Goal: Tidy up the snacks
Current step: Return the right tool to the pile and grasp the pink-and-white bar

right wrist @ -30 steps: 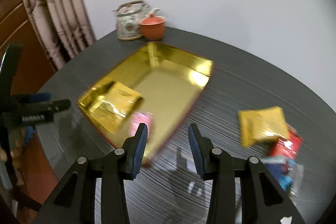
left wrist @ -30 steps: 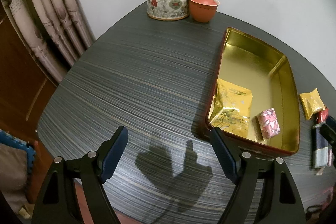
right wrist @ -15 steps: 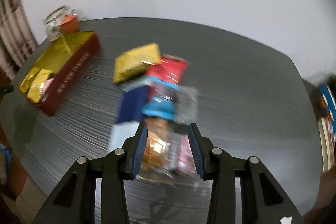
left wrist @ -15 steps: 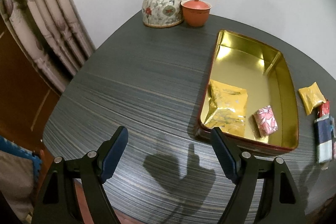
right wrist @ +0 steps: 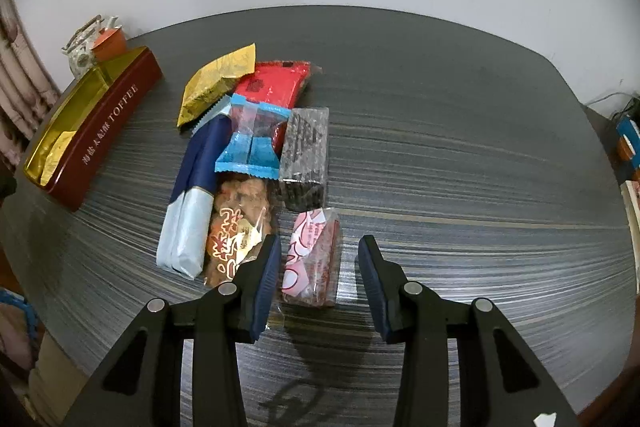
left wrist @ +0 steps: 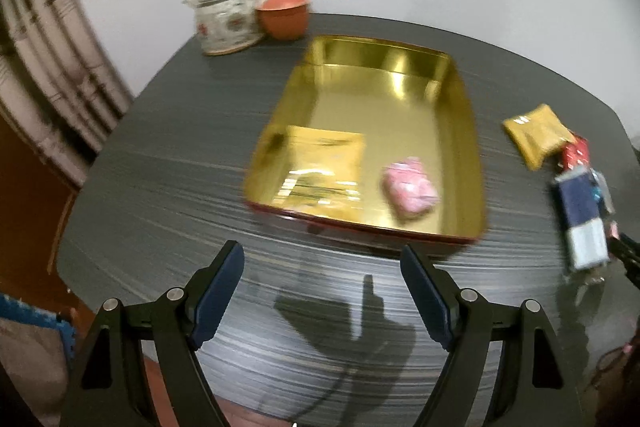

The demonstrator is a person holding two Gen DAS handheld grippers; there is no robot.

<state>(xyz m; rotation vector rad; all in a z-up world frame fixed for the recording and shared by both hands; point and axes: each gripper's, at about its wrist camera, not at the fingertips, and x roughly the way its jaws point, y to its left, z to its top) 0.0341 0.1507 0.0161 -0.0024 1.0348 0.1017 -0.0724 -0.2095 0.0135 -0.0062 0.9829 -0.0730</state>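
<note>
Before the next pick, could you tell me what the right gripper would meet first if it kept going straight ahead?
Probably the pink-and-white snack packet, lying on the table just ahead of the open right gripper, between its fingers' lines; depth is uncertain.

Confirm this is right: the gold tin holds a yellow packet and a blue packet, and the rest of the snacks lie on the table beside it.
Not quite. The left wrist view shows the tin holding a yellow packet and a pink packet, not a blue one. The other snacks do lie beside it on the table.

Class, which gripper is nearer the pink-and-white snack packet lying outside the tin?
Right. The right gripper straddles the pink-and-white snack packet, open; the left gripper hovers before the tin.
</note>
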